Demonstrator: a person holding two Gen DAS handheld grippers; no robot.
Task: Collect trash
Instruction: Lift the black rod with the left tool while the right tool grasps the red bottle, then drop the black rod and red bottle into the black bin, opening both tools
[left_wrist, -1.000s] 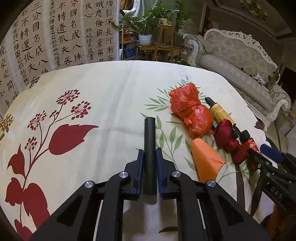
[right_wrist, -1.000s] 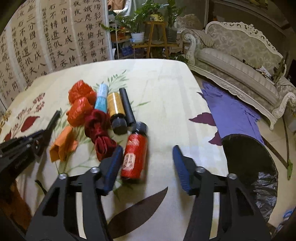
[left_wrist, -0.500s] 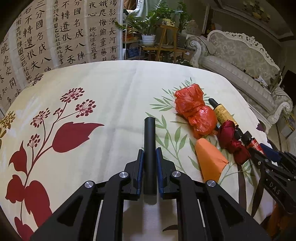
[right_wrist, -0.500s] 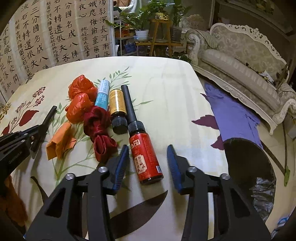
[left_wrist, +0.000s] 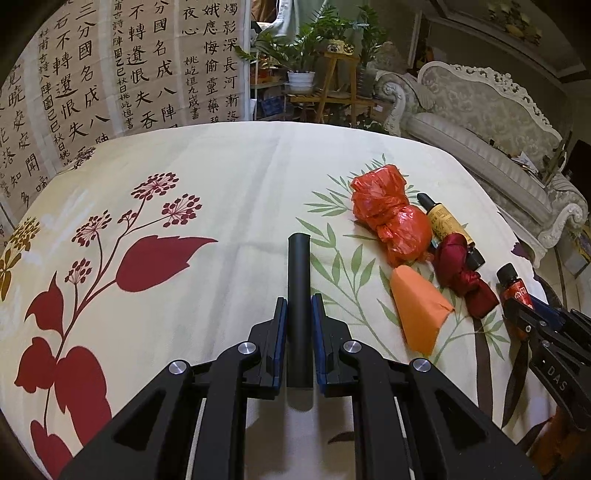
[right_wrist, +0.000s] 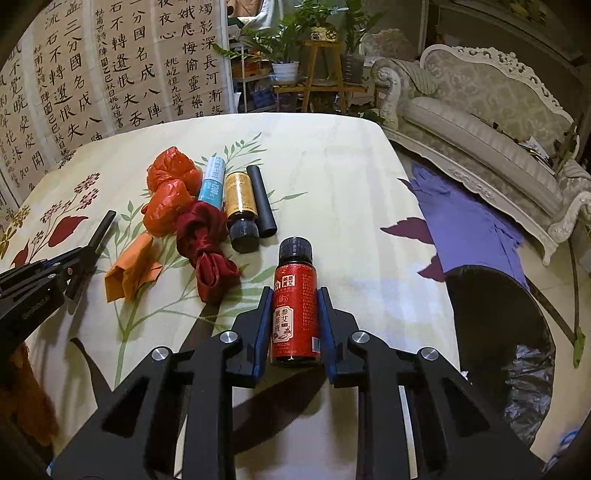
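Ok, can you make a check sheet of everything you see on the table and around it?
Surface: table under a cream cloth with printed flowers and leaves.
Job's things: red bottle and black tube in the grippers; on the cloth, an orange bag, red cloth knot, orange paper, blue tube, gold bottle, second black tube.
Clutter: purple cloth at the table's edge.
Grippers: left gripper shut on the black tube; right gripper shut on the red bottle.
Cables: nothing seen.
Surroundings: black-lined bin beside the table, sofa, plants, calligraphy screen.
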